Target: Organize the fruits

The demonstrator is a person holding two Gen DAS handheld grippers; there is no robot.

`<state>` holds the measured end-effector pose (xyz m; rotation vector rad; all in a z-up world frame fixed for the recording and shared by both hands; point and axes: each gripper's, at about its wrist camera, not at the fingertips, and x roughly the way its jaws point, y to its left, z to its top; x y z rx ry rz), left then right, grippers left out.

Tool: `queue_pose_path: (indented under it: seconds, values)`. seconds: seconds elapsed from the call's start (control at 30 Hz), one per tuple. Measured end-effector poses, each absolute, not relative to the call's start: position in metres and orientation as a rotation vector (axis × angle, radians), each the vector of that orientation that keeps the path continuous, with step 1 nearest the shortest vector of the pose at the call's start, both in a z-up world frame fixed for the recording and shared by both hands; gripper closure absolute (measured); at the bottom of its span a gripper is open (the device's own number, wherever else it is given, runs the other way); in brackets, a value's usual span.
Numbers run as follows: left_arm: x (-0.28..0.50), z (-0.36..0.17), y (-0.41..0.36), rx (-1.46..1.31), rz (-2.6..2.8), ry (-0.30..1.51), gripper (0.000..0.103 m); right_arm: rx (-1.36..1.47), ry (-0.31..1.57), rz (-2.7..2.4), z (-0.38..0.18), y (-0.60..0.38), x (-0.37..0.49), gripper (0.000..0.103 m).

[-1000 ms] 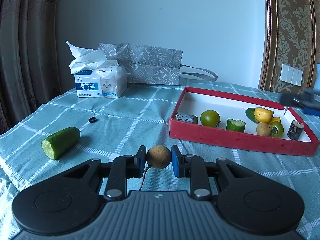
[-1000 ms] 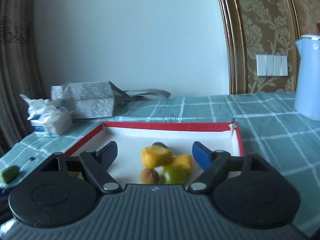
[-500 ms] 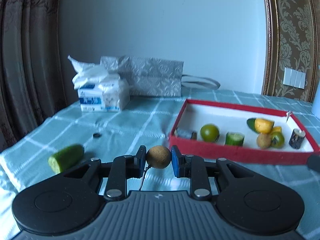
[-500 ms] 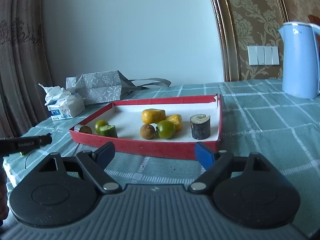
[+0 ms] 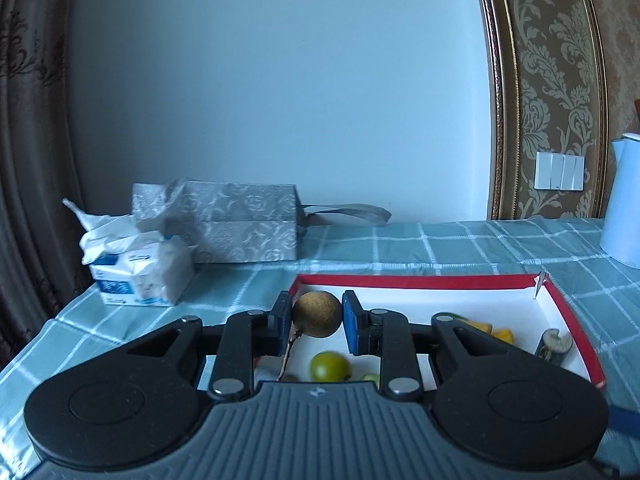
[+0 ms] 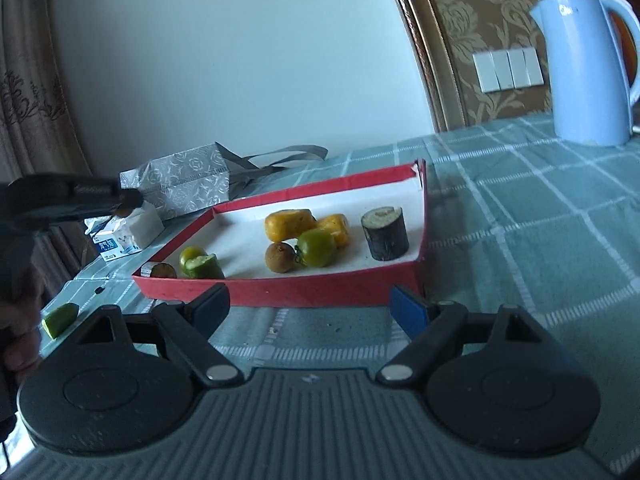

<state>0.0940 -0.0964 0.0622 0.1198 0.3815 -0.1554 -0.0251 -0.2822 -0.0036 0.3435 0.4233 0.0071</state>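
Observation:
My left gripper (image 5: 316, 320) is shut on a small round brown fruit (image 5: 316, 313) with a thin stem, held above the left end of the red tray (image 5: 412, 281). The right wrist view shows this gripper (image 6: 72, 200) hovering left of the tray, gripped by a hand (image 6: 20, 320). In the tray (image 6: 320, 292) lie yellow pieces (image 6: 290, 224), a green tomato (image 6: 316, 248), another brown fruit (image 6: 280, 257), a dark cylinder (image 6: 385, 234) and a cucumber chunk (image 6: 204, 266). My right gripper (image 6: 310, 304) stands open just before the tray's front wall, holding nothing.
A cut cucumber half (image 6: 60, 319) lies on the checked cloth left of the tray. A tissue pack (image 5: 136, 272) and a grey gift bag (image 5: 232, 224) sit at the back left. A pale blue kettle (image 6: 584, 68) stands at the back right.
The left gripper rose and swung right with the brown fruit, from the open cloth to above the tray's left end. The right gripper drew back from over the tray and rolled.

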Motion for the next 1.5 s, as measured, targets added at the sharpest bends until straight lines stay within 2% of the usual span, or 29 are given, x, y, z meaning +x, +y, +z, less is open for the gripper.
queue_pose_path:
  seconds: [0.53, 0.57, 0.63, 0.7, 0.77, 0.83, 0.93, 1.0, 1.13, 1.2, 1.5]
  values:
    - [0.146, 0.027, -0.130, 0.146, -0.161, 0.486, 0.076, 0.322, 0.449, 0.027, -0.004, -0.277, -0.020, 0.013]
    - [0.147, 0.025, -0.129, 0.142, -0.163, 0.490, 0.074, 0.320, 0.450, 0.028, -0.004, -0.277, -0.020, 0.012]
    - [0.149, 0.024, -0.128, 0.131, -0.159, 0.497, 0.061, 0.318, 0.450, 0.028, -0.004, -0.276, -0.020, 0.011]
    - [0.147, 0.024, -0.125, 0.114, -0.151, 0.482, 0.033, 0.318, 0.450, 0.025, -0.004, -0.276, -0.020, 0.010]
    - [0.143, 0.026, -0.123, 0.109, -0.140, 0.456, 0.026, 0.321, 0.449, 0.020, -0.004, -0.277, -0.021, 0.008]
    - [0.137, 0.030, -0.121, 0.108, -0.144, 0.452, 0.024, 0.322, 0.447, 0.011, -0.004, -0.277, -0.021, 0.006]
    - [0.123, 0.035, -0.115, 0.084, -0.166, 0.449, 0.016, 0.314, 0.439, -0.016, -0.002, -0.278, -0.021, 0.000]
    - [0.109, 0.037, -0.110, 0.070, -0.178, 0.441, 0.011, 0.294, 0.434, -0.046, 0.000, -0.278, -0.022, 0.000]
    - [0.080, 0.037, -0.103, 0.086, -0.200, 0.440, 0.009, 0.197, 0.440, -0.163, 0.004, -0.270, -0.020, 0.000]
    - [0.067, 0.036, -0.100, 0.086, -0.202, 0.447, 0.004, 0.133, 0.429, -0.229, 0.006, -0.262, -0.020, 0.000]
    - [0.030, 0.031, -0.085, 0.092, -0.169, 0.473, 0.002, 0.050, 0.404, -0.354, 0.011, -0.226, -0.022, 0.000]
